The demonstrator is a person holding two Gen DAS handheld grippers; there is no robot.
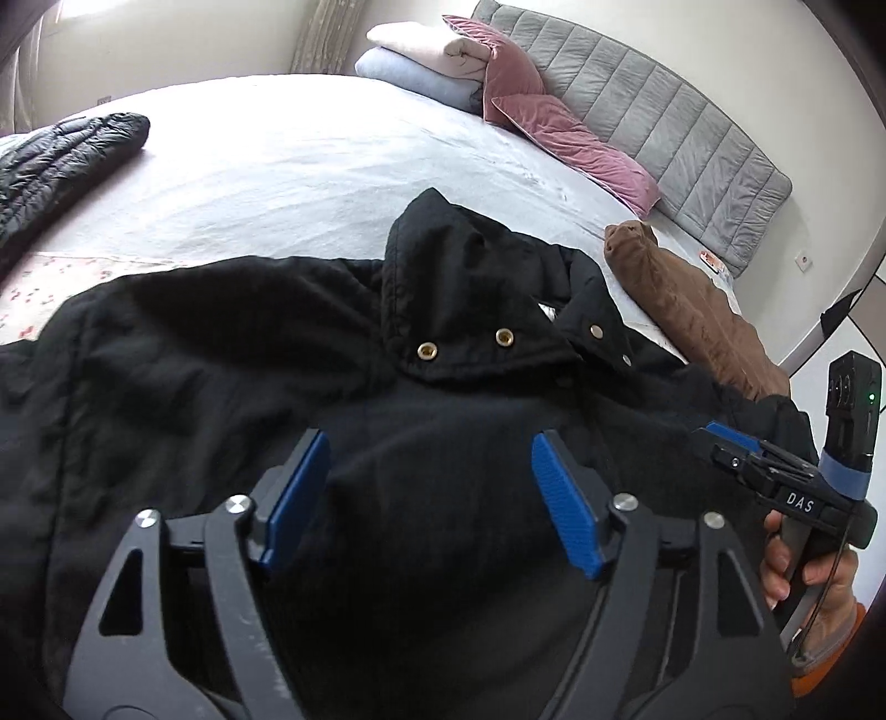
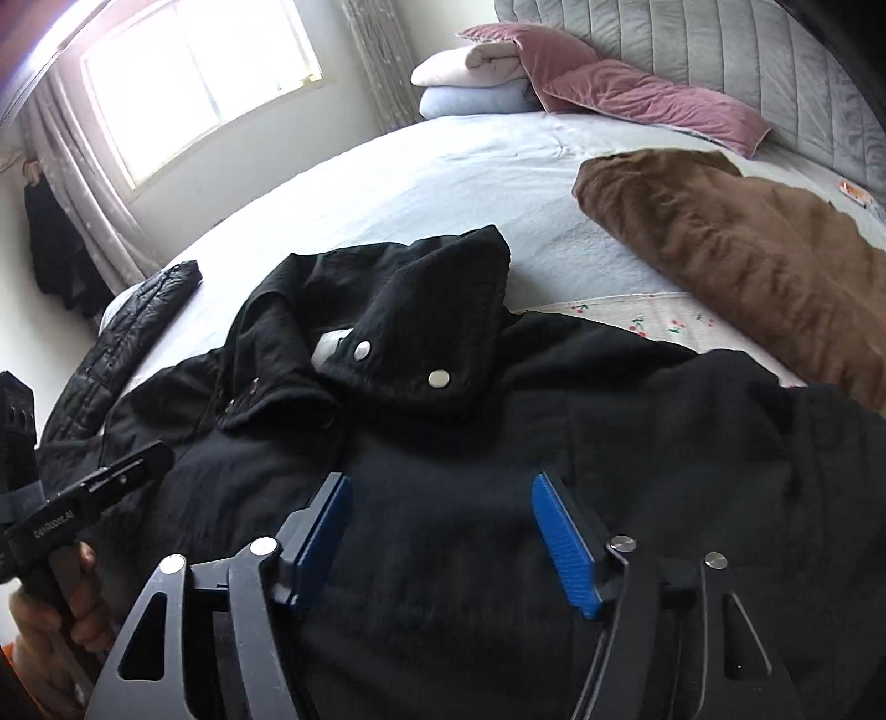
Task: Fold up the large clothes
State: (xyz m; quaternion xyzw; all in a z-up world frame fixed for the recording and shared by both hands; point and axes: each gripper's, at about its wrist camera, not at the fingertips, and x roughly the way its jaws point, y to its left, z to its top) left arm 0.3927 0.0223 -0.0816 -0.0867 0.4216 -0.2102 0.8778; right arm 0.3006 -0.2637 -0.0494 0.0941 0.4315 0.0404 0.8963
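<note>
A wide bed [image 2: 443,177] in pale sheets fills the room, backed by a grey quilted headboard [image 2: 692,50]. Daylight pours through a window [image 2: 194,83] flanked by light curtains [image 2: 83,210]; the walls [image 2: 266,144] are plain off-white.

left gripper [image 1: 429,498]: my view shows matte black linkage arms, triangle cutouts, round silver pivot pins
left pads [image 1: 565,512]: bright blue, ribbed texture, flat rectangles
right gripper [image 2: 440,540]: same black frame and silver pins; from the side it says "DAS" in white, blue tape band round the camera block, little green LED, thin black cable
right hand [image 1: 803,576]: bare skin, orange cuff
left hand [image 2: 72,603]: bare skin too, white lettering on the body above it
</note>
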